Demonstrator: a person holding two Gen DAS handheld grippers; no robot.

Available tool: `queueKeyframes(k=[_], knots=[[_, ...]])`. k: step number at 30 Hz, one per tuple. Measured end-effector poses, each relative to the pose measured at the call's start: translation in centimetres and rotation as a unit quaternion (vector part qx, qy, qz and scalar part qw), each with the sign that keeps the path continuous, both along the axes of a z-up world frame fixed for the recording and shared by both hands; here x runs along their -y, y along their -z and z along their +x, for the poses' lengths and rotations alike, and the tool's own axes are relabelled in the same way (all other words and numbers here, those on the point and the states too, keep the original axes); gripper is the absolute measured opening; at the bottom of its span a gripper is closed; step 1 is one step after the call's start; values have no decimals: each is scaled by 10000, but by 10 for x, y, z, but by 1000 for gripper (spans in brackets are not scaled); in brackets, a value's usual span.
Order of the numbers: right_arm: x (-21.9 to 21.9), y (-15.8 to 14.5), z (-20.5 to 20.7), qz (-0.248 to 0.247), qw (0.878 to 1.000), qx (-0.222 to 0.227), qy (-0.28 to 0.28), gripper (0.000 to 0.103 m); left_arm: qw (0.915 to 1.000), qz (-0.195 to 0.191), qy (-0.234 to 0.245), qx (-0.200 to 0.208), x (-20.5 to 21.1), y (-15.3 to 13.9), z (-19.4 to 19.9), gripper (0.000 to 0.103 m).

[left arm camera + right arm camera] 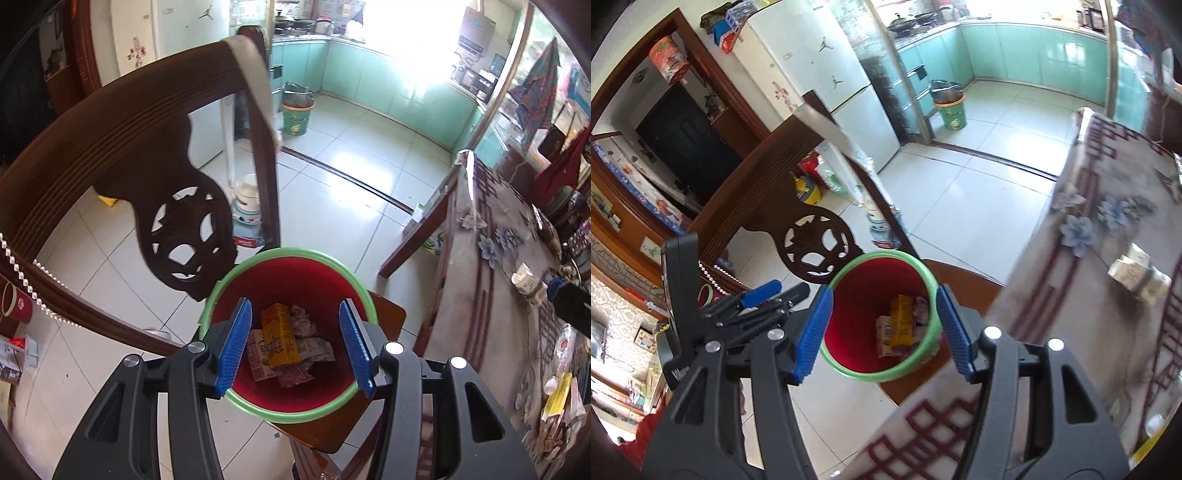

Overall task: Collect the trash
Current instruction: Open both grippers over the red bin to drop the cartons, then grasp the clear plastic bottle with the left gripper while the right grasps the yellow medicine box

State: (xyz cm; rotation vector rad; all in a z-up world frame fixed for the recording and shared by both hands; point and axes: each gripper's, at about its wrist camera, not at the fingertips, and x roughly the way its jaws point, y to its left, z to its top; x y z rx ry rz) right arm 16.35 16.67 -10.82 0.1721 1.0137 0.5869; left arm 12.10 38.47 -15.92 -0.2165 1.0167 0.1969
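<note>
Both hand-held grippers are seen poised over a red bin with a green rim (218, 291), which stands on a wooden chair seat beside the table (491, 295). The left hand-held gripper (295, 345) is held partly apart, its blue pads bare and nothing between them; the right hand-held gripper (884, 328) is likewise spread with nothing gripped. Inside the bin, a yellow carton (279, 334) is seen lying on crumpled printed paper (314, 349), its long axis running roughly away from the left camera. Trash already dropped is thus below and ahead of both jaws, so the coming move is judged to turn not on the bin but on what is left on the table: a crumpled paper cup (1137, 277) lies on the flowered tablecloth, well to the right of the right hand-held gripper and beyond it, with its long axis slanting across the cloth. The right hand is judged the nearer one to it, since the table lies on that side and the bin stands between the left hand and the cloth. The left view alone shows more litter and packets (557, 398) along the near right edge of the table; the right view alone shows the left device from the side, hovering just beside the bin's rim.
</note>
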Motion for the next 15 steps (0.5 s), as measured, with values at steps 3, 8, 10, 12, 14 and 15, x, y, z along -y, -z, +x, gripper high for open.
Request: queueKeyframes(k=[3,8,10,12,14,15], knots=[[35,2,-15,-189,9991,46,367,56,9997,4,240,40,21,-3,2,47],[114,13,-41,-478,9912,-128,1228,56,9973,-18,736,74,70,-9,5,47],[157,18,-55,-587,9825,-192,1757,56,9956,-16,934,83,93,-11,5,47],[198,23,-68,-651,9704,-224,2316,56,9936,-32,1123,74,116,-13,4,47],[242,28,-80,-668,9538,-286,2916,61,9905,-45,1371,42,144,-13,4,47],[271,34,-89,-701,9393,-373,3337,64,9885,-62,1509,16,160,-13,4,47]])
